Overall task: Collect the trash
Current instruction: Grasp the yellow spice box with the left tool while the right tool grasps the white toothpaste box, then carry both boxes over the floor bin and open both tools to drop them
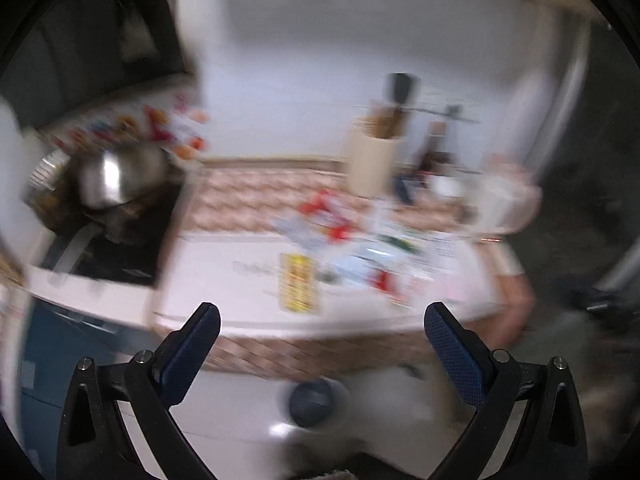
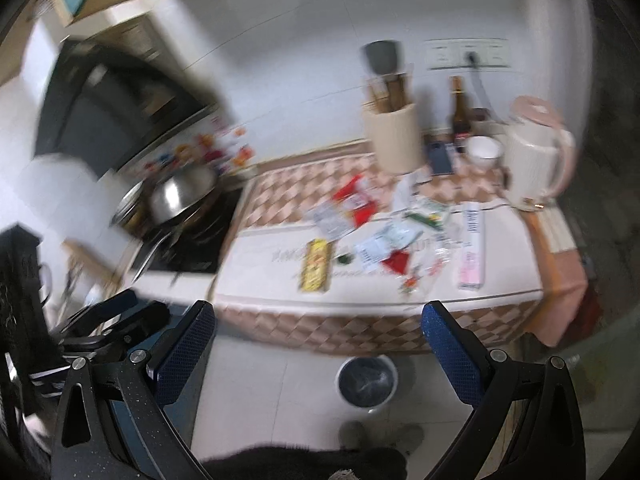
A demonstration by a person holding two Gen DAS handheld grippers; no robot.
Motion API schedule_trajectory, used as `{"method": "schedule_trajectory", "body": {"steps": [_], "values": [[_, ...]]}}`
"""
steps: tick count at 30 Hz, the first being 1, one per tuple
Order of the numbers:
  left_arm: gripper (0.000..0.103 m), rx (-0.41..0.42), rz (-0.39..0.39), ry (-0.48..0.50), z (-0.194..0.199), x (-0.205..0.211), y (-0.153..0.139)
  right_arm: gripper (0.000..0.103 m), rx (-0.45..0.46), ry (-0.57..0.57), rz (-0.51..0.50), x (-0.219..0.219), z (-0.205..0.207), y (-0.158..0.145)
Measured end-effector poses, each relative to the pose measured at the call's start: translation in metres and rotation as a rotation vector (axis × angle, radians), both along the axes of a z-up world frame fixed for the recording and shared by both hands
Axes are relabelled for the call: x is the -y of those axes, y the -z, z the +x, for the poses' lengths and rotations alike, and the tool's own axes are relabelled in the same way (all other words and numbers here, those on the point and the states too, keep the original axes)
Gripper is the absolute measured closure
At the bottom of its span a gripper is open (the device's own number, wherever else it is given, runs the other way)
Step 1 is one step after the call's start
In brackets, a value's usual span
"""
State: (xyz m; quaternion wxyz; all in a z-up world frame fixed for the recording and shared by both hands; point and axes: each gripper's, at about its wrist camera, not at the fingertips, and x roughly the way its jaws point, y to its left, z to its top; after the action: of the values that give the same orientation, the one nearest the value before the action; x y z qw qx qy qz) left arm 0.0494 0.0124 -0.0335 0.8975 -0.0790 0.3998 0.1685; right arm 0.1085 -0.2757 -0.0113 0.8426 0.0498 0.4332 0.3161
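Both views are blurred. Several wrappers lie scattered on the counter: a yellow packet [image 2: 316, 266] [image 1: 298, 288], a red-and-white wrapper [image 2: 354, 202] [image 1: 328, 216], white and green papers [image 2: 384, 246], and a long pink-white box [image 2: 472, 246]. A white trash bin with a dark liner [image 2: 367, 380] [image 1: 312, 402] stands on the floor below the counter's front. My left gripper [image 1: 320, 320] is open and empty, held back from the counter. My right gripper [image 2: 318, 318] is open and empty, also short of the counter. The left gripper [image 2: 116, 312] also shows at the lower left of the right wrist view.
A steel wok [image 2: 182, 194] sits on a black cooktop [image 2: 192, 248] at the left. A utensil holder [image 2: 394, 138], dark bottle [image 2: 460, 110], white bowl [image 2: 484, 152], phone [image 2: 440, 158] and cream kettle [image 2: 536, 160] stand along the back right. The counter [image 2: 260, 276] has a checkered cloth.
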Motion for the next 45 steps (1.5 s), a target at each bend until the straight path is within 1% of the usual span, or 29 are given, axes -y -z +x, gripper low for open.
{"method": "schedule_trajectory", "body": {"steps": [1,2,3,4,6,9,10,11,13,14,16,17,18,19,20,21,22,24,26,27,28,30,32,34,38,40,43,44,45], "values": [[0.0,-0.013,0.053,-0.033,0.014,-0.006,0.011,0.0,0.002,0.054,-0.007,0.002,0.007,0.005],[0.0,-0.038,0.085,-0.065,0.029,-0.013,0.024,0.0,-0.005,0.113,-0.015,0.005,0.015,0.014],[0.0,-0.065,0.094,-0.086,0.042,-0.02,0.036,0.0,-0.018,0.167,-0.017,0.009,0.027,0.024],[0.0,-0.101,0.088,-0.107,0.058,-0.029,0.053,0.0,-0.032,0.212,-0.019,0.012,0.041,0.032],[0.0,-0.18,0.052,-0.138,0.088,-0.046,0.087,0.0,-0.058,0.309,-0.062,0.02,0.073,0.057],[0.0,-0.295,-0.038,-0.174,0.131,-0.073,0.143,0.0,-0.108,0.406,-0.146,0.029,0.133,0.102],[0.0,-0.339,-0.057,-0.191,0.146,-0.08,0.164,0.0,-0.138,0.423,-0.175,0.029,0.156,0.122],[0.0,-0.38,-0.067,-0.205,0.157,-0.082,0.178,0.0,-0.164,0.426,-0.181,0.032,0.178,0.135],[0.0,-0.467,-0.116,-0.228,0.18,-0.09,0.217,0.001,-0.227,0.423,-0.215,0.031,0.219,0.173],[0.0,-0.509,-0.154,-0.234,0.191,-0.094,0.24,0.003,-0.26,0.421,-0.23,0.03,0.237,0.19],[0.0,-0.58,-0.204,-0.232,0.206,-0.096,0.272,0.018,-0.329,0.403,-0.234,0.028,0.274,0.227],[0.0,-0.603,-0.224,-0.231,0.212,-0.097,0.285,0.021,-0.351,0.395,-0.244,0.027,0.283,0.241],[0.0,-0.628,-0.238,-0.234,0.216,-0.098,0.298,0.027,-0.378,0.383,-0.25,0.025,0.293,0.255],[0.0,-0.642,-0.249,-0.238,0.218,-0.097,0.307,0.03,-0.397,0.371,-0.251,0.023,0.298,0.267],[0.005,-0.651,-0.263,-0.24,0.219,-0.096,0.315,0.03,-0.412,0.358,-0.255,0.021,0.305,0.277],[0.021,-0.655,-0.269,-0.243,0.22,-0.096,0.319,0.03,-0.419,0.345,-0.269,0.018,0.311,0.287],[0.032,-0.663,-0.276,-0.247,0.219,-0.094,0.323,0.03,-0.429,0.328,-0.277,0.014,0.317,0.297],[0.044,-0.622,-0.295,-0.258,0.217,-0.092,0.319,0.03,-0.46,0.289,-0.29,0.005,0.325,0.314],[0.045,-0.618,-0.261,-0.251,0.216,-0.086,0.317,0.035,-0.482,0.258,-0.321,-0.001,0.328,0.33],[0.045,-0.62,-0.242,-0.25,0.216,-0.082,0.315,0.047,-0.486,0.252,-0.332,-0.003,0.329,0.335],[0.045,-0.623,-0.222,-0.252,0.214,-0.078,0.311,0.052,-0.491,0.245,-0.344,-0.004,0.331,0.342],[0.046,-0.608,-0.188,-0.258,0.211,-0.071,0.301,0.053,-0.465,0.25,-0.348,-0.003,0.33,0.343],[0.046,-0.576,-0.156,-0.262,0.204,-0.061,0.283,0.054,-0.44,0.264,-0.361,0.002,0.328,0.34],[0.046,-0.543,-0.13,-0.253,0.196,-0.047,0.258,0.054,-0.422,0.281,-0.354,0.008,0.32,0.333],[0.046,-0.467,-0.094,-0.196,0.165,-0.01,0.222,0.054,-0.358,0.297,-0.325,0.02,0.29,0.309],[0.046,-0.438,-0.09,-0.156,0.144,0.008,0.21,0.054,-0.331,0.296,-0.303,0.025,0.263,0.295],[0.046,-0.402,-0.124,-0.097,0.1,0.025,0.198,0.054,-0.295,0.285,-0.281,0.027,0.214,0.274],[0.046,-0.397,-0.137,-0.084,0.094,0.023,0.207,0.054,-0.286,0.284,-0.274,0.026,0.199,0.268],[0.046,-0.388,-0.164,-0.068,0.078,0.025,0.209,0.054,-0.28,0.281,-0.267,0.027,0.18,0.263]]}}
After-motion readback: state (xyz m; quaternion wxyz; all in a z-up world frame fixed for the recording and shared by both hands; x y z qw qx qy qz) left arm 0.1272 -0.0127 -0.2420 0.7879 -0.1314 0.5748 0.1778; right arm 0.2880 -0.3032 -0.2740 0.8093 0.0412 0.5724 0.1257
